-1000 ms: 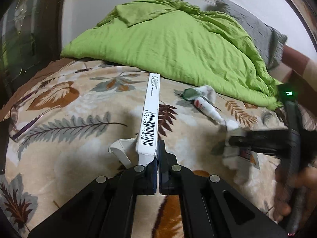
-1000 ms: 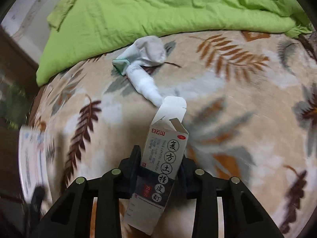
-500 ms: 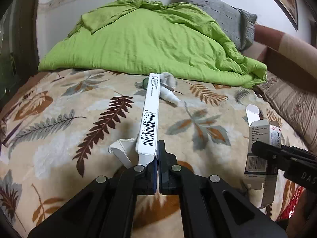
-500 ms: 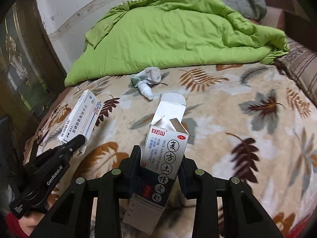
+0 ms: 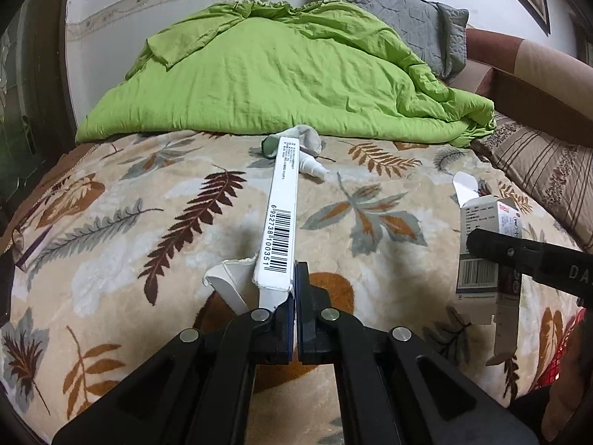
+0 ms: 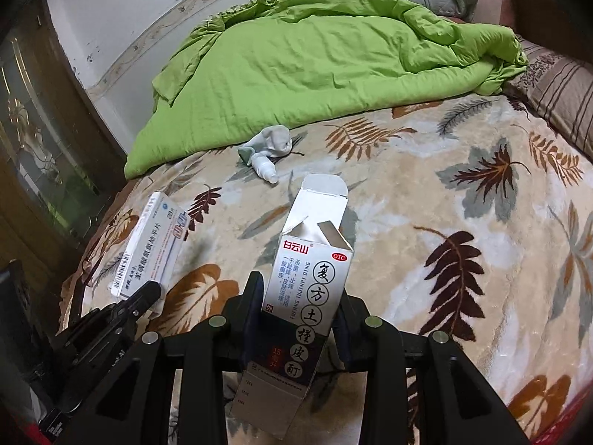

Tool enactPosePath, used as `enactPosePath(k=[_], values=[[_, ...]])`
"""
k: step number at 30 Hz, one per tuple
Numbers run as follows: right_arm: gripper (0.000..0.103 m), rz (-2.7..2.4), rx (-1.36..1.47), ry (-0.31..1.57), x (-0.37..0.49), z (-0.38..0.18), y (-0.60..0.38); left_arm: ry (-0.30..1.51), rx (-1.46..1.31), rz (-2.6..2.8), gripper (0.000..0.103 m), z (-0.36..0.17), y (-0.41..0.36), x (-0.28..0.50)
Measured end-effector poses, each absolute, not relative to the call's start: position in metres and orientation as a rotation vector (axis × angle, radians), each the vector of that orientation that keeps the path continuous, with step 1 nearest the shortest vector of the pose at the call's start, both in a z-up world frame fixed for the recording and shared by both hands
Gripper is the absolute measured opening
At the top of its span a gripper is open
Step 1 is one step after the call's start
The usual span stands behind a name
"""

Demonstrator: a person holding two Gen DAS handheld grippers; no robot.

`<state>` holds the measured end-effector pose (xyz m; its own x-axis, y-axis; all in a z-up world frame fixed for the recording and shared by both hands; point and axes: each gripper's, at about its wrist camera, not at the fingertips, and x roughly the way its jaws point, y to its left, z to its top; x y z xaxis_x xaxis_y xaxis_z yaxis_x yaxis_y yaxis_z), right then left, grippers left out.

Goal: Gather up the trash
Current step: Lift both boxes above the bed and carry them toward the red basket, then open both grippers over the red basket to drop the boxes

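My left gripper [image 5: 295,282] is shut on the end flap of a long flat white medicine box [image 5: 280,215] with a barcode on its edge; the same box [image 6: 152,244] shows at the left of the right wrist view. Between the jaws of my right gripper [image 6: 298,296] sits an open white carton [image 6: 309,274] with Chinese print, held above the bed, its top flaps up. That carton [image 5: 481,248] appears at the right of the left wrist view. On the leaf-patterned blanket [image 6: 426,204], a small white bottle [image 6: 264,168] lies against a crumpled white wad [image 6: 274,139].
A green duvet [image 5: 281,78] is heaped at the back of the bed, with a grey pillow [image 5: 404,22] behind it and a striped pillow [image 5: 548,163] at the right. A dark wooden cabinet [image 6: 33,155] stands left of the bed. Something red [image 5: 559,363] shows at the lower right.
Both grippers have drawn back from the bed with their boxes; the bottle and wad now look farther away. The right gripper has swung from close beside the bottle to my right side.
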<state>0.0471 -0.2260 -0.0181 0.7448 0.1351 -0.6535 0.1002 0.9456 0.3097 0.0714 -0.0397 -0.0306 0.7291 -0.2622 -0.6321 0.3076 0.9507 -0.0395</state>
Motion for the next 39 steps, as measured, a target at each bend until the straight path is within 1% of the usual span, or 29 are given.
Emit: enactPosePath(k=[15,26,32,39], values=[[0.037,0.015,0.318,0.741,0.048,-0.018,-0.224,0.684,0.078,-0.29,0.0,-0.034,-0.037,0.076],[0.037,0.023,0.352,0.726,0.044,-0.016,-0.23,0.67,0.081,-0.343,0.0,-0.03,-0.042,0.071],[0.037,0.025,0.415,0.698,0.016,-0.003,-0.252,0.651,0.109,-0.458,0.0,-0.024,-0.059,0.058],[0.037,-0.068,0.472,0.639,-0.056,0.023,-0.307,0.636,0.176,-0.665,0.0,-0.006,-0.109,0.018]])
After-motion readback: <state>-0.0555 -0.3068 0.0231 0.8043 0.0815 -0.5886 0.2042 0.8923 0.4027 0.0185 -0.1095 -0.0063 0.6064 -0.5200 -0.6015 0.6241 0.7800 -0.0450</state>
